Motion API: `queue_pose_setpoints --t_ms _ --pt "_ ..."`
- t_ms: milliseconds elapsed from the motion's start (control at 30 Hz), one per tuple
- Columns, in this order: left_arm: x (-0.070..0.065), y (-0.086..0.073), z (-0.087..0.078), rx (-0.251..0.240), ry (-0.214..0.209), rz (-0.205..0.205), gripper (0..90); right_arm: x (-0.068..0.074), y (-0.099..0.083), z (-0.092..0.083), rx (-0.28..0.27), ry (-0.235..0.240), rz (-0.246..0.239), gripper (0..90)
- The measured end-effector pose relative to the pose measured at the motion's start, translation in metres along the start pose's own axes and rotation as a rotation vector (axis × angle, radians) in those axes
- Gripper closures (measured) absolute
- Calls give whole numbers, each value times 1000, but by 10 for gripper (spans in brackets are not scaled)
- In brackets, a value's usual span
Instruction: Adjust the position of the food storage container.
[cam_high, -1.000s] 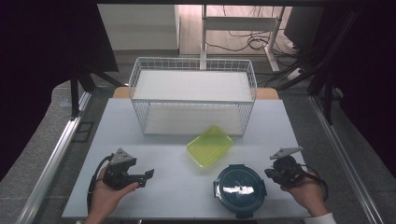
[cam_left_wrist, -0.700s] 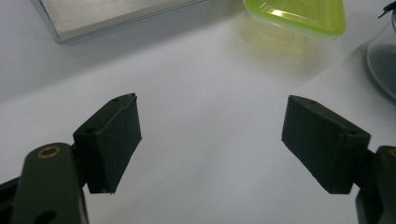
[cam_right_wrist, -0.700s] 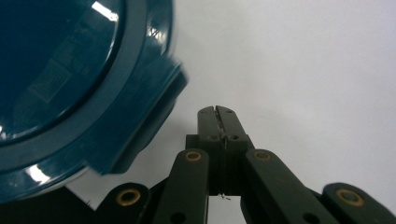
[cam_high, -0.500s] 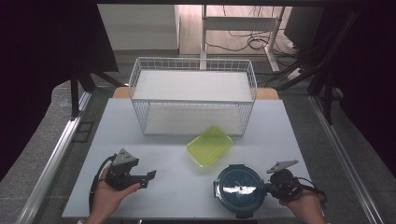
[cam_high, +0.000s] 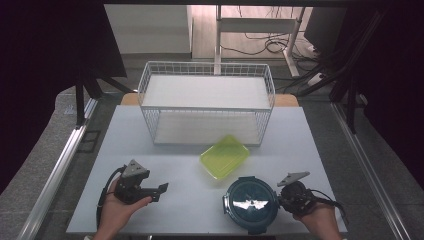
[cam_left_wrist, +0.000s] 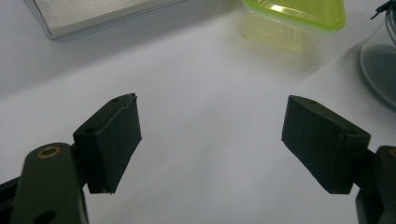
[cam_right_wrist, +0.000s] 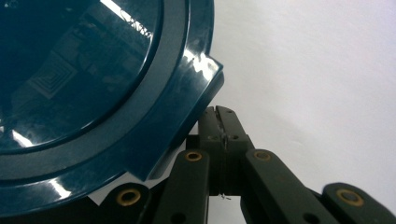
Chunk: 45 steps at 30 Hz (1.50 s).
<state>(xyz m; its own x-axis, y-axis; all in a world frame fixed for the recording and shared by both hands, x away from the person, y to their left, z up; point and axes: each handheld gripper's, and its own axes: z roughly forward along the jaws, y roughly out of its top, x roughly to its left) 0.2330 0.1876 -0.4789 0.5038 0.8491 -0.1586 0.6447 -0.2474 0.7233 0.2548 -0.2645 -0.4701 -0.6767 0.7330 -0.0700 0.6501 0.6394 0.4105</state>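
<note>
A round dark teal container (cam_high: 250, 204) with a glossy lid (cam_right_wrist: 93, 84) stands near the table's front edge. My right gripper (cam_high: 281, 199) lies just to its right, its jaws pressed together with nothing between them. In the right gripper view its tips (cam_right_wrist: 223, 116) sit beside and partly under a latch tab on the lid's rim. A clear box with a yellow-green lid (cam_high: 225, 156) rests tilted in front of the wire basket (cam_high: 207, 80). My left gripper (cam_high: 159, 192) stays at the front left, open, over bare table (cam_left_wrist: 212, 135), with the green box (cam_left_wrist: 294, 14) ahead of it.
The white wire basket stands at the back centre of the pale table (cam_high: 150, 145). Its base (cam_left_wrist: 102, 14) and the round container's side (cam_left_wrist: 380, 70) appear in the left gripper view. Metal rails run along both table sides.
My right hand has slid left and toward the near edge, bringing its shut jaws up against the round container. The left hand has stayed where it was.
</note>
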Motion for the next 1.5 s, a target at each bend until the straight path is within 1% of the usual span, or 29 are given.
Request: queue_pose_setpoints --t_ms 100,333,433,533,633,767,900,967,1067,1300,1400,1433,1467,1500 --pt "0 0 0 2 -1 1 194 5 4 2 -3 0 -11 889" --pt "1 -1 0 4 0 -2 194 16 11 5 -9 17 -42 888" --pt "1 -1 0 2 -1 -2 194 21 13 5 -3 13 -58 889" --pt "0 -1 1 3 -1 1 194 27 14 6 -6 19 -75 888" --pt "0 -1 1 5 -2 1 194 30 15 6 -5 20 -81 889" --pt "0 -1 1 4 -2 1 194 34 16 6 -11 52 -75 889" --pt "0 -1 1 5 -2 4 194 39 19 7 -11 49 -87 889" --pt "-1 -1 1 4 -2 4 194 42 20 8 -14 59 -91 889" --pt "-1 -1 1 3 -2 4 194 46 21 8 -12 58 -103 888" --pt "0 -2 2 7 -2 -5 194 45 21 8 -23 62 -107 888" --pt "0 -1 3 3 -9 -11 193 40 20 6 -53 48 -101 887" --pt "-1 -1 3 0 -11 -13 192 36 19 4 -66 50 -81 887" --pt "-1 -1 3 -2 -14 -14 191 33 18 3 -77 49 -75 886" --pt "0 -1 2 -6 -16 -16 189 29 17 1 -91 55 -58 886"
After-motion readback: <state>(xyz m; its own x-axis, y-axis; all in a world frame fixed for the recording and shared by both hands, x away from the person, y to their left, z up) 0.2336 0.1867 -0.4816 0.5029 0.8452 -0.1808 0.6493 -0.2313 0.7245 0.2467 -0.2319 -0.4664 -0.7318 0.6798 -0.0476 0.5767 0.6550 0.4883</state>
